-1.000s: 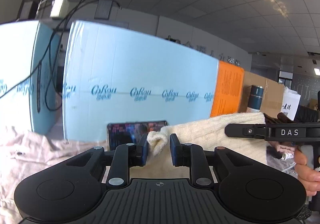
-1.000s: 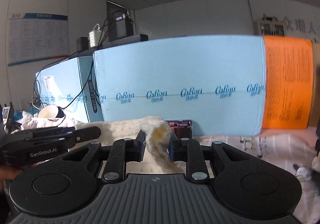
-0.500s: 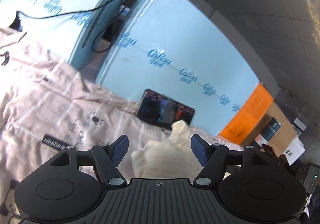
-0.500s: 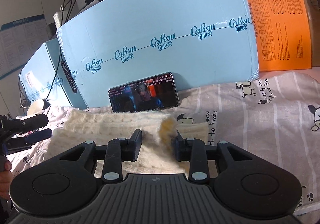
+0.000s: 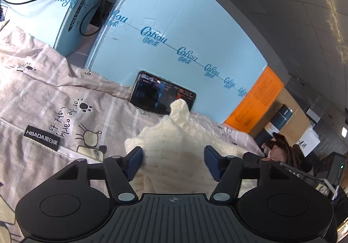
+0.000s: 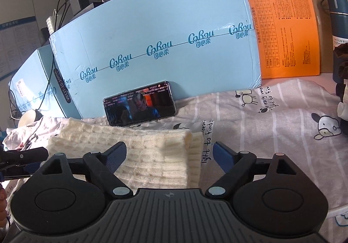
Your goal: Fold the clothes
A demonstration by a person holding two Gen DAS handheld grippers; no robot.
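Note:
A cream knitted garment (image 6: 139,151) lies folded on a pink printed bedsheet (image 6: 271,134). In the left wrist view the garment (image 5: 180,147) is bunched, with one corner sticking up. My left gripper (image 5: 173,161) is open, its jaws wide on either side of the knit and not holding it. My right gripper (image 6: 169,155) is open over the garment's right folded edge, also apart from it. The left gripper's finger (image 6: 24,156) shows at the left edge of the right wrist view.
A phone (image 6: 139,106) playing video leans on a light blue carton (image 6: 152,36) behind the garment. An orange panel (image 6: 287,25) and a dark vacuum bottle (image 6: 339,25) stand at the right. Dark clothes (image 5: 280,151) lie at the far right.
Both grippers have opened and let go of the cream garment, which now lies on the sheet. Both have tilted down toward the bed.

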